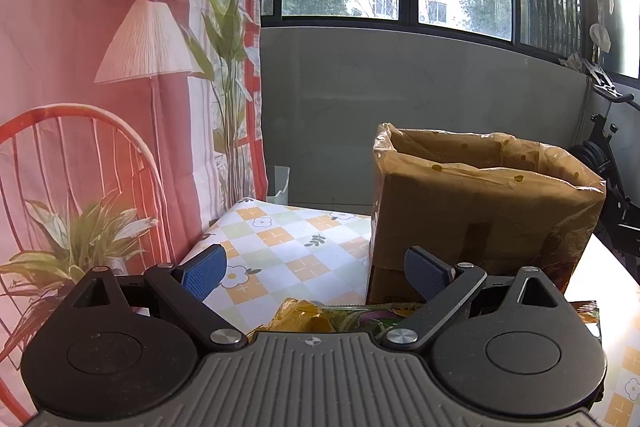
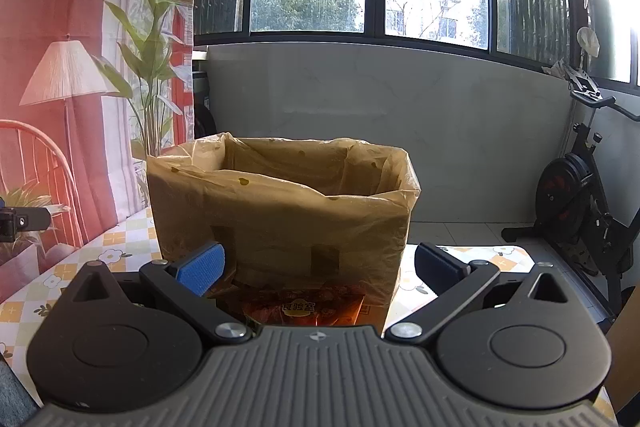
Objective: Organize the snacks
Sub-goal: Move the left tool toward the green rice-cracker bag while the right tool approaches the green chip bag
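Snack packets lie at the lower middle of both views: a yellow packet (image 1: 308, 319) under the left gripper (image 1: 316, 273), a red-orange packet (image 2: 300, 307) under the right gripper (image 2: 320, 269), against the bag-lined cardboard box (image 2: 280, 215), seemingly their destination. Both grippers sit level, low over the checked tablecloth (image 1: 280, 247), spread wide, holding nothing.

Yellow snack packet (image 1: 316, 319) beside bag-lined box (image 1: 480, 211)

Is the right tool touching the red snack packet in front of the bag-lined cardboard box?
Cannot tell. In the right wrist view, the open right tool sits above the red snack packet, whose lower part is hidden behind the tool body.
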Motion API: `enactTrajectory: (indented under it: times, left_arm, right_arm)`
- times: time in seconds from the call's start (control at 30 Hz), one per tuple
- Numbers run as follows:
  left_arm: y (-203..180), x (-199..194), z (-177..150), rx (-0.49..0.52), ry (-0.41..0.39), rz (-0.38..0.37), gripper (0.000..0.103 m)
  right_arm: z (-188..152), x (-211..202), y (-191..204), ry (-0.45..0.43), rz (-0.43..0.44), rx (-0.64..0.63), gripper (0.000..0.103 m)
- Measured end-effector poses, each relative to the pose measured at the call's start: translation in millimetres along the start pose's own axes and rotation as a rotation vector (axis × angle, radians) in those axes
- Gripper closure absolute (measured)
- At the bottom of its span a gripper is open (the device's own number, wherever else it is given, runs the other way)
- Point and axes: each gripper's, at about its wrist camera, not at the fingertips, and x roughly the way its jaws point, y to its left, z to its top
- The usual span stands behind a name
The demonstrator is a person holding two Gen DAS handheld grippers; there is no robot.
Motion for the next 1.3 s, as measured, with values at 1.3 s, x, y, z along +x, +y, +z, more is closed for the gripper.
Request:
enactTrajectory:
  times: [1.3]
  left_arm:
    - [-32, 52, -63, 0.041, 0.160, -0.099, 0.013]
  right_arm:
    - [-71, 47, 1, 0.296, -0.006, 0.208, 0.001]
